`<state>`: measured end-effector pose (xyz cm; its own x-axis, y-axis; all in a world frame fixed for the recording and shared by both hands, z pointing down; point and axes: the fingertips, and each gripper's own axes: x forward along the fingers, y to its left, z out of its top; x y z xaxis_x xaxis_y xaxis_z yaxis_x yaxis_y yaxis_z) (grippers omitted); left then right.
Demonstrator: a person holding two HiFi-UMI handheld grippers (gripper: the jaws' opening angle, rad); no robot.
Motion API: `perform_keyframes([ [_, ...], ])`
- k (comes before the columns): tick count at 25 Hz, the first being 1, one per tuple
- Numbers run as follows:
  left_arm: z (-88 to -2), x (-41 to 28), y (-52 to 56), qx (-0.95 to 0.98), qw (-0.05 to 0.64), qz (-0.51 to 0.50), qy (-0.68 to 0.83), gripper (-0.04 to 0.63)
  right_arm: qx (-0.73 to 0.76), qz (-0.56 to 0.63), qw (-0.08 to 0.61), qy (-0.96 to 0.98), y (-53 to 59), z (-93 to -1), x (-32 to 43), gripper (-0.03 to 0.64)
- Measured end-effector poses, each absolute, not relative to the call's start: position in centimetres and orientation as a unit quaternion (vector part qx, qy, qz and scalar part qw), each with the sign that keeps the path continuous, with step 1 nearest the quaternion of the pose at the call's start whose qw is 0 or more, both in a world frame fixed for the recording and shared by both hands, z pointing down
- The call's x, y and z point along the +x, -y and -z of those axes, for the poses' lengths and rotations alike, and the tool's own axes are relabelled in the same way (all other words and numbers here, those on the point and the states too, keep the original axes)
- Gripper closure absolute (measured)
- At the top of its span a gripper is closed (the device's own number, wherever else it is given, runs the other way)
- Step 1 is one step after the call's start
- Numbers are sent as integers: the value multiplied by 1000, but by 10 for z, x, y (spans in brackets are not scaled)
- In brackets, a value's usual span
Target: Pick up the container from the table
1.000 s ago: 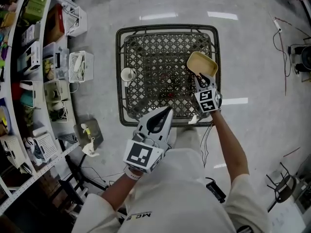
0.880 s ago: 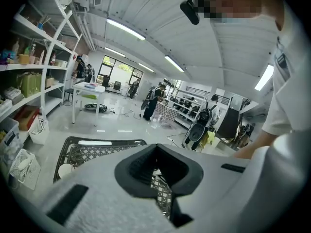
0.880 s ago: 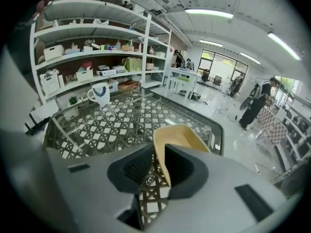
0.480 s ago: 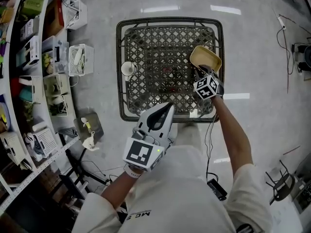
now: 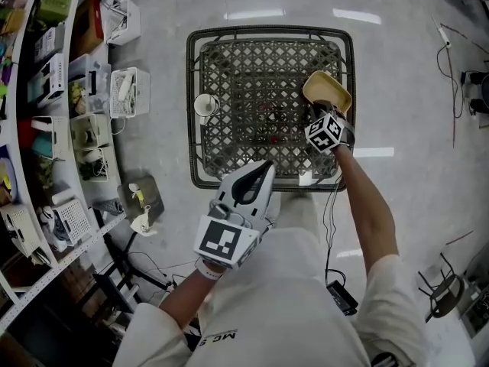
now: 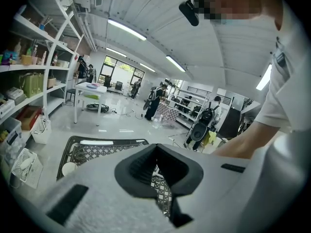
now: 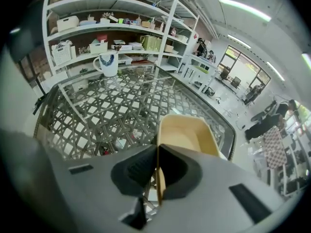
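Observation:
A pale yellow rectangular container point(image 5: 327, 92) point(image 7: 187, 139) hangs over the right side of the black lattice table point(image 5: 229, 75). My right gripper point(image 5: 318, 115) point(image 7: 156, 176) is shut on its near wall, which stands pinched edge-on between the jaws. The container looks lifted off the mesh and tilted. My left gripper point(image 5: 250, 183) point(image 6: 158, 165) hangs shut below the table's near edge, close to my body, with nothing between its jaws.
A white mug point(image 5: 202, 105) point(image 7: 108, 63) stands on the table's left side. A small white scrap point(image 5: 304, 179) lies at the table's near edge. Shelving point(image 5: 46, 113) full of bins and boxes runs along the left. Cables point(image 5: 443, 60) trail over the floor at the right.
The right gripper has carried the container a little farther from me and to the right over the table. The left gripper has stayed where it was.

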<state>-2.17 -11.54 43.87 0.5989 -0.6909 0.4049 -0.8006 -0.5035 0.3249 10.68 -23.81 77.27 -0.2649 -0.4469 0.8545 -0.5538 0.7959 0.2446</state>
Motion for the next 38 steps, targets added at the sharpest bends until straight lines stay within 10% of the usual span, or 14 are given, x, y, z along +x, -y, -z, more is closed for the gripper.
perform_keyframes([
  [38,-370,-59,73,874,169,-44,453,575,460,-8,189,867,159,-425,46,591],
])
